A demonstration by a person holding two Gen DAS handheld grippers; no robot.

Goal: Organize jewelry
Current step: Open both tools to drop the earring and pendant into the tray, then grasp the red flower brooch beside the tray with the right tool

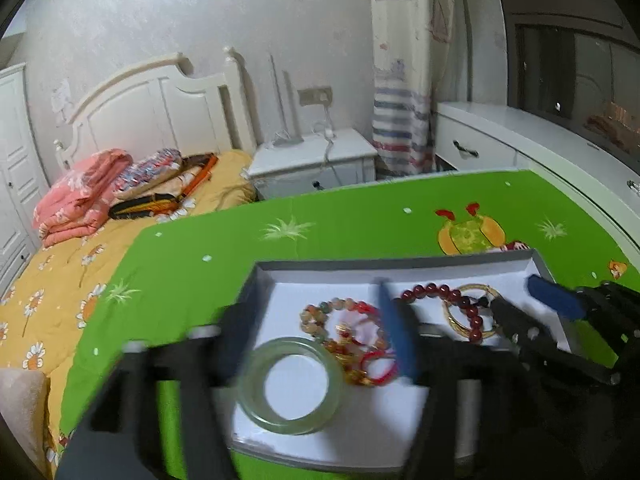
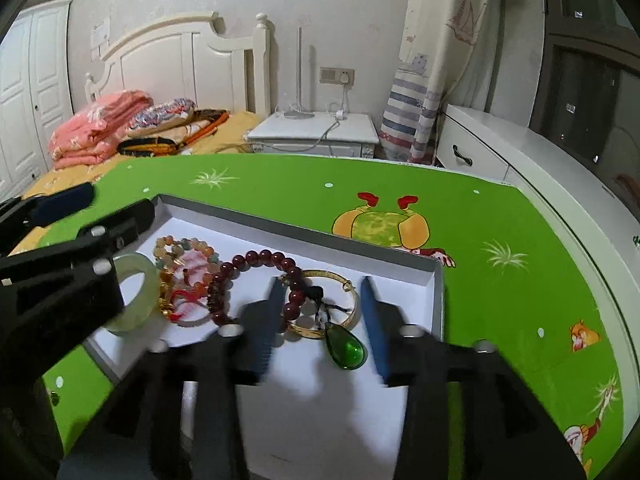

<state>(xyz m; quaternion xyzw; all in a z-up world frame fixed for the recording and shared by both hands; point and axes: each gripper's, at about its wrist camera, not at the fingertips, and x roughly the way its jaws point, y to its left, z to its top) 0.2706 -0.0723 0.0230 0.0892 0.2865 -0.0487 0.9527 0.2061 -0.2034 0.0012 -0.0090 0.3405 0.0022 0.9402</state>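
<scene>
Jewelry lies in a shallow white tray [image 2: 434,280] on the green desk [image 2: 500,216]. Right claw [image 2: 322,320] gapes wide around the gold bangle [image 2: 352,308], gripping nothing; left claw [image 1: 316,344] spreads wide around the jade bangle [image 1: 294,386], empty.

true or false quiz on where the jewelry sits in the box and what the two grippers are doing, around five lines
1. The pale green jade bangle lies inside the grey box. True.
2. The green teardrop pendant lies outside the box on the tablecloth. False: it lies on the box's white floor, near the gold bangle.
3. The dark red bead bracelet overlaps the gold bangle. True.
4. The right gripper is shut on the pendant. False: its jaws are open, with the gold bangle and pendant between them.
5. The left gripper has its jaws open around the jade bangle. True.
</scene>
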